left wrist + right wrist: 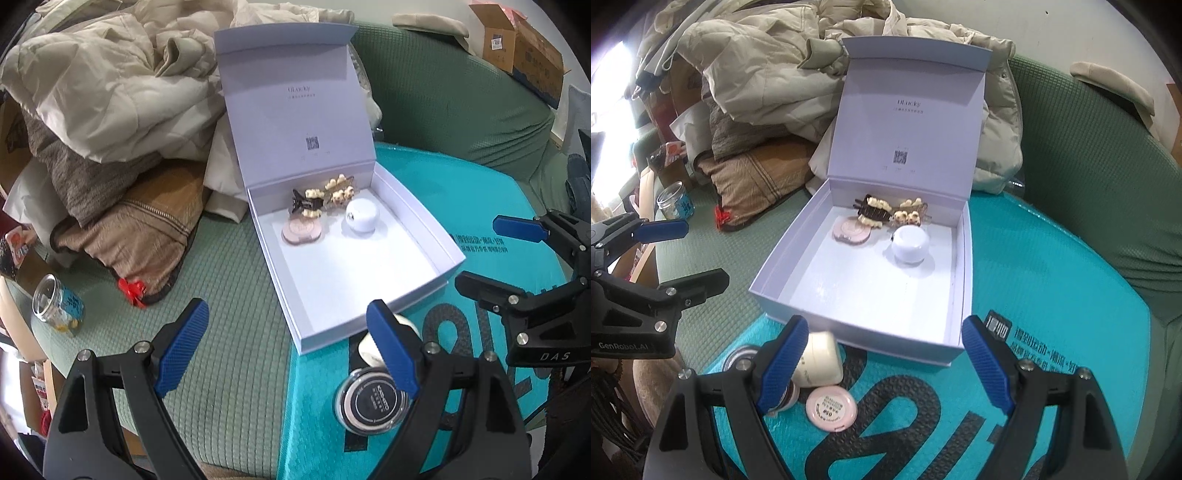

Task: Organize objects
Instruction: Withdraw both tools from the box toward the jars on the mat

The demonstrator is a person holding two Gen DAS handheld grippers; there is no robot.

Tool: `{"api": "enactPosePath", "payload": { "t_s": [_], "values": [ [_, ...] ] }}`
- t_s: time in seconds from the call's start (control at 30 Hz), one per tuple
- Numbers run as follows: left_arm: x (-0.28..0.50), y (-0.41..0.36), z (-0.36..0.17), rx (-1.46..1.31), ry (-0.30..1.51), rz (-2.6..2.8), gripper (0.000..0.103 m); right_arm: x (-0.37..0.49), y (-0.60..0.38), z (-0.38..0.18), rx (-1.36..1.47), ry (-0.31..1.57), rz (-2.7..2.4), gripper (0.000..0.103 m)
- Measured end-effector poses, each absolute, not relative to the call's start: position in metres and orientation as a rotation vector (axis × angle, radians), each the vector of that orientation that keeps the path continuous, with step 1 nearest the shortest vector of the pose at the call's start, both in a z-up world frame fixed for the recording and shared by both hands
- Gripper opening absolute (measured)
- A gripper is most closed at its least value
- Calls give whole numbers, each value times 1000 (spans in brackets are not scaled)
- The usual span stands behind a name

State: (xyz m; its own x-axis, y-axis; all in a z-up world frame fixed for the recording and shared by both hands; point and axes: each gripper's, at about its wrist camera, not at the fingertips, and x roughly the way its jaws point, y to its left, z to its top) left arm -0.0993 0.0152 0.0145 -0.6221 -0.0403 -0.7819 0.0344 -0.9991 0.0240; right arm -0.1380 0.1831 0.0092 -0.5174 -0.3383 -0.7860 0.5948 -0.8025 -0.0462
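A: How far along does the tidying look?

B: Partway, I'd judge. The white cardboard gift box with its hinged lid standing open (871,258) already holds a cluster at its far wall: a round pale-pink compact (851,229), a dark brown hair clip trimmed with cream beads (873,211), a second clip with small bear-like figures (911,216), and a squat white jar with a rounded lid (908,244). The near half of the box floor is bare.

A: And what is left outside?

B: Three items lie on the teal foam mat with black lettering (1052,295), just in front of the box's near wall: a cream-white bottle lying on its side (820,358), a small round pink compact with a printed label (831,408), and a round case with a black lid and clear rim (373,404). The bottle is touching or nearly touching the box; I cannot tell which.

A: The claws?

B: The left claw (291,350) has its blue pads spread wide with nothing between them; its right pad overlaps the bottle and the black-lidded case in view, but no contact shows. The right claw (886,365) is likewise spread wide and empty, with the bottle just beside its left pad.

A: So what remains?

B: Carrying those three pieces into the box, and perhaps shutting the lid. The glass jar with a blue label (59,306) off on the green quilted cover (229,369) may or may not belong.
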Motion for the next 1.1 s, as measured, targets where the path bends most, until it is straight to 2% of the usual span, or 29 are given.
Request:
{"api": "enactPosePath", "payload": {
  "t_s": [0.27, 1.1],
  "values": [
    [-85, 26, 1, 1396, -39, -2778, 87, -125, 189, -5, 1145, 422, -2275, 86],
    [-34, 39, -45, 1560, 79, -2734, 87, -87, 206, -38, 1263, 384, -2201, 86]
  ]
}}
